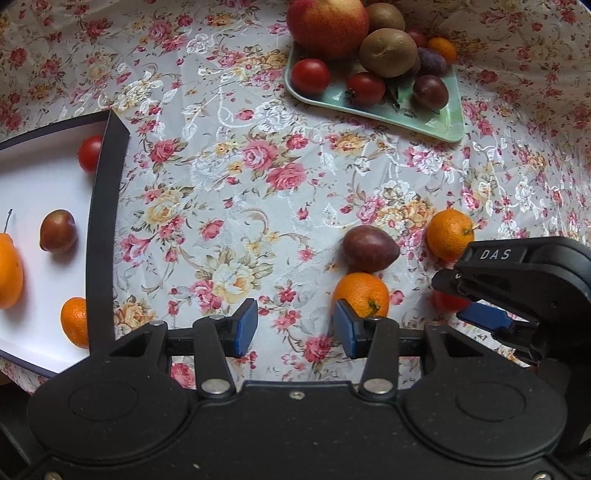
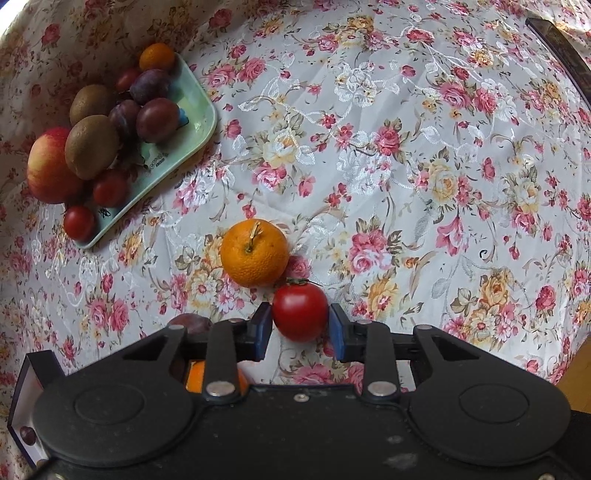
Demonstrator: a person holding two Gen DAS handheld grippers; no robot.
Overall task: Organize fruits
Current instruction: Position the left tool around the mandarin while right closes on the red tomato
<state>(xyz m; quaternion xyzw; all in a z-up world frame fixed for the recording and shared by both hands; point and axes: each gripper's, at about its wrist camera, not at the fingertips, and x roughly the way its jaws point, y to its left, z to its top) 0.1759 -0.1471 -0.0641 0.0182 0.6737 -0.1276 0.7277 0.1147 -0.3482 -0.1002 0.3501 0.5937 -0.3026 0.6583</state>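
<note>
Right claw (image 2: 300,328): seen closed onto a red tomato (image 2: 300,312), a blue pad pressed to each side of it; whether the fruit is lifted off the floral tablecloth (image 2: 406,147) cannot be told.
Tomato's neighbours: a stemmed mandarin (image 2: 255,253) is seen just beyond the tomato, nearly touching it.
Left claw (image 1: 295,326): held wide, nothing between its pads; another mandarin (image 1: 361,293) is found just beyond its right-side pad, with a dark purple plum (image 1: 370,248) touching that fruit's far side.
Sorting box (image 1: 99,236): placed at the left of the worktop; a white floor inside dark walls, on which a tomato, a plum and mandarins are laid well apart.
Green tray (image 1: 439,122): set at the far side of the worktop, piled with an apple (image 1: 328,26), kiwis, plums and small tomatoes.
Hidden or cut off: in the left wrist view the gripped tomato is mostly covered by the right claw's body; the box is cropped by the frame; a plum and an orange fruit are half concealed behind the right claw's frame in its own view.
</note>
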